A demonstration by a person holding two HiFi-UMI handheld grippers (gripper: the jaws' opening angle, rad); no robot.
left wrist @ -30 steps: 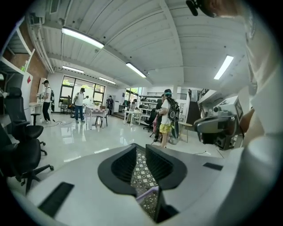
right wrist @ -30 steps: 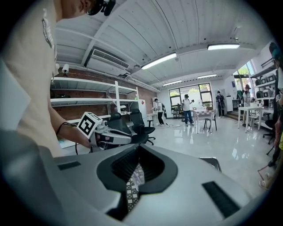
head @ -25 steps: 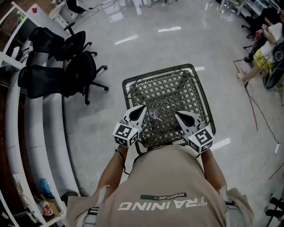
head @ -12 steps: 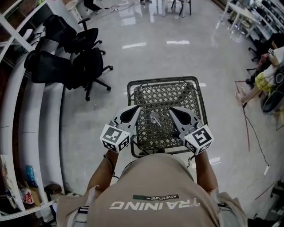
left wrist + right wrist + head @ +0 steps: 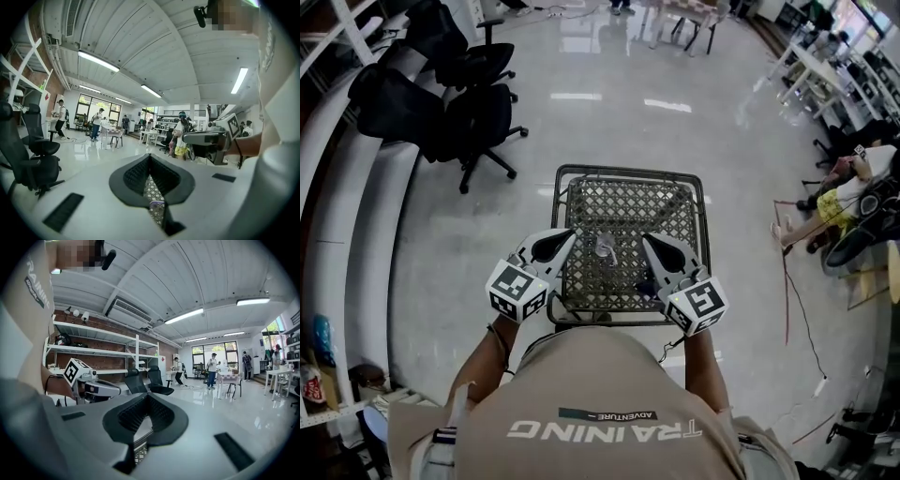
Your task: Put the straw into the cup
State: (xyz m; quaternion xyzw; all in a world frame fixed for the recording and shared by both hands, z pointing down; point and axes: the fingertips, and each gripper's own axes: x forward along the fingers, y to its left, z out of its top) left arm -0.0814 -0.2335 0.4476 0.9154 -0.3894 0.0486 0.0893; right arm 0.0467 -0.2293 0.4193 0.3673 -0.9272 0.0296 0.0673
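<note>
**Both my grippers are hanging over the table, by the cup**

I am holding my left gripper [image 5: 570,233] and my right gripper [image 5: 646,238] over the small dark metal table with a criss-cross top [image 5: 623,197]. Both are pointing inward at each other. The small clear cup [image 5: 605,247] is standing on the table top between the two tips and near both; I cannot tell if either one is touching it. The jaws of my left gripper are pressing together at the tips, and nothing is sitting in them; the jaws of my right gripper are pressing together the same way, with nothing in them either. The straw is too small for me to make out in any view. The white cubes with black square markers [image 5: 516,291] are sitting at the back of each gripper, close to my body. The table is standing on a shiny grey floor [image 5: 487,225]; some black office chairs [image 5: 478,117] are standing well apart from it, off to my left.
</note>
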